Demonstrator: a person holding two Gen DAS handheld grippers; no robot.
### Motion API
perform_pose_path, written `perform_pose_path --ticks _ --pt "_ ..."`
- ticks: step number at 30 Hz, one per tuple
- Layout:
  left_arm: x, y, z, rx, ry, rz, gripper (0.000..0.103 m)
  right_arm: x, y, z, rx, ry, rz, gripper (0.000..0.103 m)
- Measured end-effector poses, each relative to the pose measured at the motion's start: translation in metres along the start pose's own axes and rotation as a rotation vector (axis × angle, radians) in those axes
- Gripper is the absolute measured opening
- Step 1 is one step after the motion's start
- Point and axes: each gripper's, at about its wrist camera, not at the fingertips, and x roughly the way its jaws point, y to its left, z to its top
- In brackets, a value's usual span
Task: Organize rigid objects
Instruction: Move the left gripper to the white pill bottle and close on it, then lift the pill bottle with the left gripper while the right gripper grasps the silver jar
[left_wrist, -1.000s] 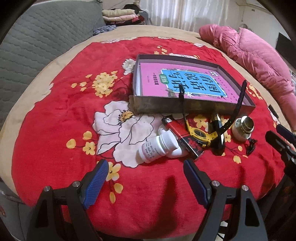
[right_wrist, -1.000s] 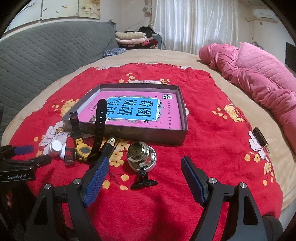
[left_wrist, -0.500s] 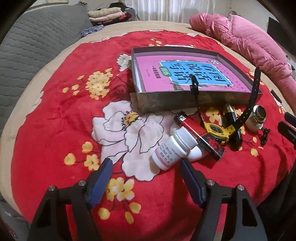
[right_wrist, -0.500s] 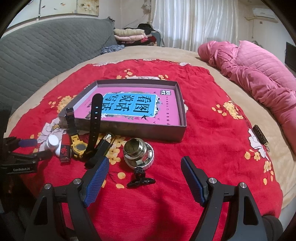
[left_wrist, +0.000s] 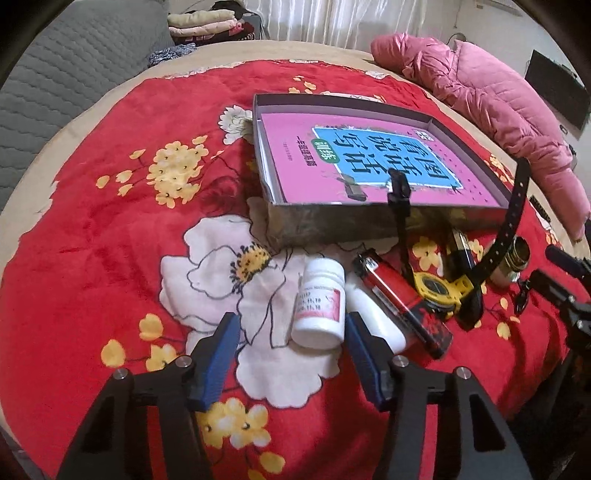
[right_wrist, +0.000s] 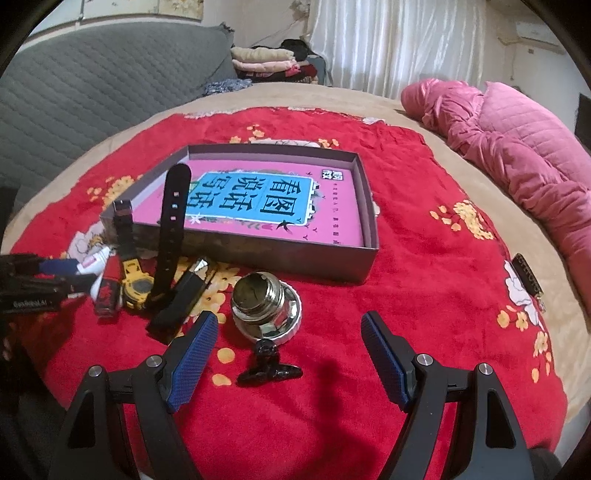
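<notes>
Red floral blanket (left_wrist: 92, 229) covers the bed and serves as the work surface, probably why everything is laid out flat on it. One shallow grey box (left_wrist: 332, 225) sits mid-blanket with one pink book (left_wrist: 332, 155) flat inside; likely the drop-off spot, since the loose items are lined up along its near wall. One pink quilted jacket (right_wrist: 517, 147) is bunched at the far right and one stack of folded clothes (right_wrist: 266, 61) lies beyond the bed, both out of the job.

Left gripper (left_wrist: 291, 339): fingers apart and they have just been closing in; the white pill bottle (left_wrist: 319, 306) lies on its side between them, right pad at or nearly at its side, left pad clear of it, so no grip yet. Reads as the first pick. A second white bottle (left_wrist: 373, 314) lies just beside it, so two bottles.

Right gripper (right_wrist: 288, 343): fingers wide apart, nothing clamped, hovering over one black clip (right_wrist: 267, 365) with one metal cap-like piece (right_wrist: 266, 306) just past it.

Rest of the row, one each:
- red lighter (left_wrist: 402, 299)
- yellow watch (left_wrist: 439, 288), black straps sticking up against the box wall
- black flat device (right_wrist: 181, 299)
- small dark object (right_wrist: 530, 277), off alone at the blanket's right edge
</notes>
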Motion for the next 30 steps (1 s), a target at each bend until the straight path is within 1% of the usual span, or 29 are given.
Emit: perform_pose_path --ticks 6,8,11,14,16,18,21,25,27,29,30 --pt "0.004 0.007 0.006 -0.05 -0.007 -0.04 0.058 0.01 0.014 0.001 -0.1 -0.013 -0.033 0.081" --pt "0.006 0.008 0.008 -0.064 -0.008 -0.047 0.057 0.011 0.016 0.002 -0.112 -0.018 -0.031 0.081" --pt "0.01 0.008 0.011 -0.067 0.002 -0.049 0.052 0.013 0.013 0.003 -0.093 -0.016 -0.023 0.081" --pt "0.017 0.001 0.014 -0.025 0.027 -0.01 0.049 0.011 0.005 0.004 -0.055 -0.016 -0.022 0.081" --pt "0.021 -0.006 0.016 0.018 0.038 0.038 0.044 0.01 0.0 0.005 -0.037 -0.021 -0.024 0.081" --pt "0.023 -0.01 0.017 0.033 0.042 0.062 0.042 0.009 -0.004 0.006 -0.019 -0.024 -0.014 0.081" --pt "0.025 -0.008 0.017 0.017 0.037 0.064 0.039 0.01 -0.006 0.006 -0.01 -0.023 0.001 0.081" --pt "0.026 -0.011 0.017 0.023 0.025 0.095 0.03 0.014 0.002 0.004 -0.057 -0.018 -0.01 0.08" --pt "0.026 -0.012 0.016 0.017 0.014 0.106 0.03 0.014 0.006 0.005 -0.078 -0.026 -0.007 0.08" --pt "0.025 -0.012 0.014 -0.004 0.009 0.099 0.029 0.016 0.01 0.005 -0.096 -0.03 -0.004 0.079" --pt "0.024 -0.01 0.014 -0.014 0.006 0.093 0.028 0.017 0.012 0.005 -0.109 -0.029 -0.009 0.074"
